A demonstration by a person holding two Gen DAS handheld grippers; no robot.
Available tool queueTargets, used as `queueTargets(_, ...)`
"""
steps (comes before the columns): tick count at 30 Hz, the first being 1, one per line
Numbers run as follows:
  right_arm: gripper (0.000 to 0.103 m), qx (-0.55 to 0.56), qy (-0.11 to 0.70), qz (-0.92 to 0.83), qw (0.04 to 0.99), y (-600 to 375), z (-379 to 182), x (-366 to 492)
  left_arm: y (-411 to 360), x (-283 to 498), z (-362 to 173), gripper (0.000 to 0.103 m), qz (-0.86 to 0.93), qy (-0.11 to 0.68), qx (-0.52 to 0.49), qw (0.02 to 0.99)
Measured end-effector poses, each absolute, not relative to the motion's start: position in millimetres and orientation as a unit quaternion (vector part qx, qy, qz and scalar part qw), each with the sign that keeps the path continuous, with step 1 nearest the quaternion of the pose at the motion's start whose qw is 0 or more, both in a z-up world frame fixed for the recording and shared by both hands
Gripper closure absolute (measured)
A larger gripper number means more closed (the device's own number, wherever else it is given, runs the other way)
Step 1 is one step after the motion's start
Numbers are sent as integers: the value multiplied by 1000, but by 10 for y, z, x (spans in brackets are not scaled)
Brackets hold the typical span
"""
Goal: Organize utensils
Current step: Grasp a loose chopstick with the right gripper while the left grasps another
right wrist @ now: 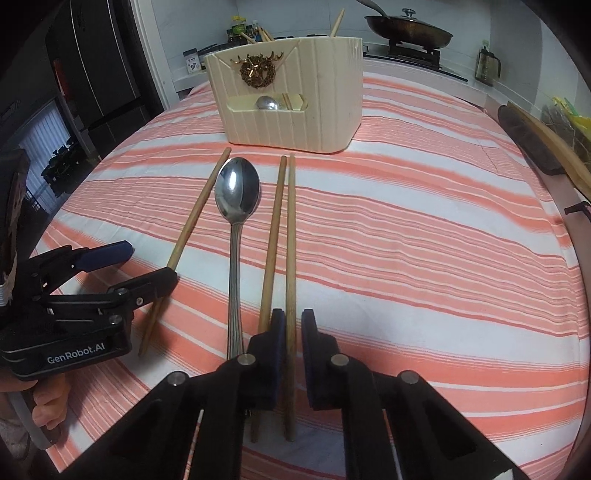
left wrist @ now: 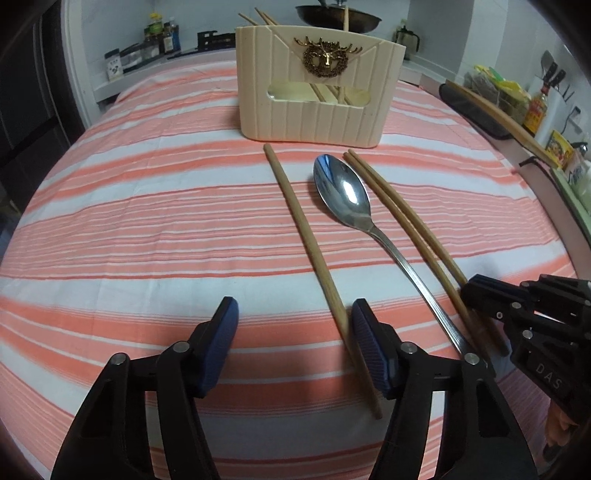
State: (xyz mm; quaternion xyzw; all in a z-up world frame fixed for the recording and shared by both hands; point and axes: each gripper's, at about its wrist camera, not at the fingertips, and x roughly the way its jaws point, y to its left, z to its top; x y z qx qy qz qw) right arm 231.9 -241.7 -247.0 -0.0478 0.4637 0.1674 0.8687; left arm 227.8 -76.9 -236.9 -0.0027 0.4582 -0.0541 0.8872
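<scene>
jaws on both grippers are spread. right gripper [right wrist: 291,326] straddles the rightmost chopstick [right wrist: 291,258] of the pair lying right of the spoon [right wrist: 236,192], long axis pointing straight at the cream holder [right wrist: 321,92]. left gripper [left wrist: 293,325] sits wide apart, with the lone chopstick [left wrist: 303,236] left of the spoon just inside its right pad. my guess is the right one closes first.

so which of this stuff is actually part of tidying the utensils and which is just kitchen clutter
Part of the job:
- single chopstick between the left tongs
- spoon
- chopstick pair, one stick between the right tongs
- cream holder, already holding chopsticks and a spoon

Just lying about:
- pan on the stove
- bottles
- sauce bottle
</scene>
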Motion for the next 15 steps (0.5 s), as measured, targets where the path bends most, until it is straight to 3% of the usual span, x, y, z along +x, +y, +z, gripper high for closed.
queueTargets(4, 96, -49, 463, 161, 870, -2413, -2466, 2308, -753, 2263, -2358, 73, -47, 455, 2, 889)
queueTargets(7, 96, -46, 462, 157, 872, -2408, -2468, 2309, -718, 2263, -2354, 86, -44, 456, -1, 889)
queueTargets(15, 96, -43, 462, 146, 874, -2395, -2465, 2285, -696, 2242, -2357, 97, -45, 457, 5, 888)
